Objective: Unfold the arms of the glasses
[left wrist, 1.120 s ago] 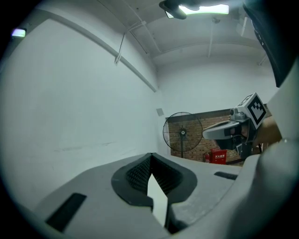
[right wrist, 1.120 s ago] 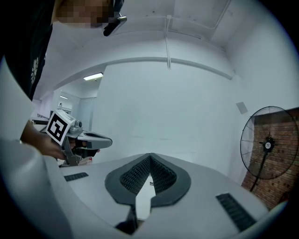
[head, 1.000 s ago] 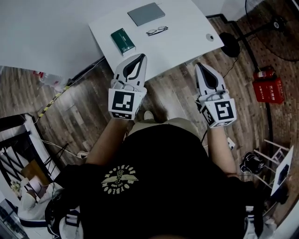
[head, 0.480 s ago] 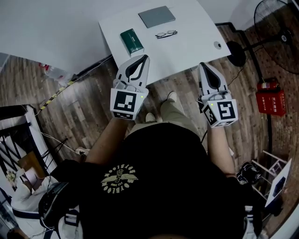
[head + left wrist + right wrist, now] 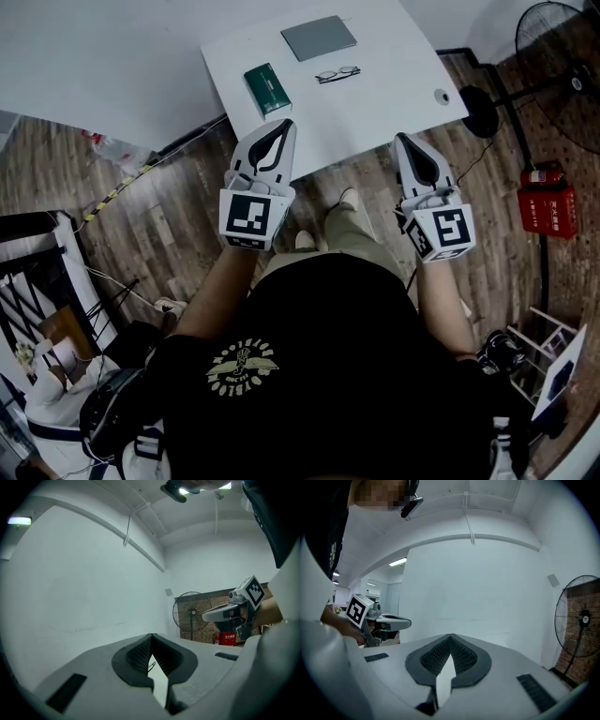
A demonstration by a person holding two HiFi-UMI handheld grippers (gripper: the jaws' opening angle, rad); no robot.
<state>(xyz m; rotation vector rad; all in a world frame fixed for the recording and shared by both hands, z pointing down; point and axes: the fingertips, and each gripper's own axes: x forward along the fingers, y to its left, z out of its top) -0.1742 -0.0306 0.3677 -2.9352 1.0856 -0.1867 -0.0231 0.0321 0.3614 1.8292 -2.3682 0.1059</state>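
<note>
The folded glasses (image 5: 337,74) lie on the white table (image 5: 375,103), towards its far side, well ahead of both grippers. My left gripper (image 5: 284,125) is shut and empty, with its tips over the table's near edge, just below a green box (image 5: 267,89). Level with it, my right gripper (image 5: 405,141) is also shut and empty, its tips at the near edge of the table. In the left gripper view the jaws (image 5: 151,635) meet at a point, and in the right gripper view the jaws (image 5: 450,635) do the same. Each gripper view shows the other gripper off to its side.
A grey flat pad (image 5: 319,37) lies beyond the glasses. The table has a round hole (image 5: 441,95) near its right corner. A standing fan (image 5: 562,28) and a red box (image 5: 548,197) are on the wooden floor to the right. The person's foot (image 5: 347,199) is below the table edge.
In the head view the table and its objects have shifted right and a little nearer. Both grippers have stayed shut and side by side, with their tips now at the table's near edge.
</note>
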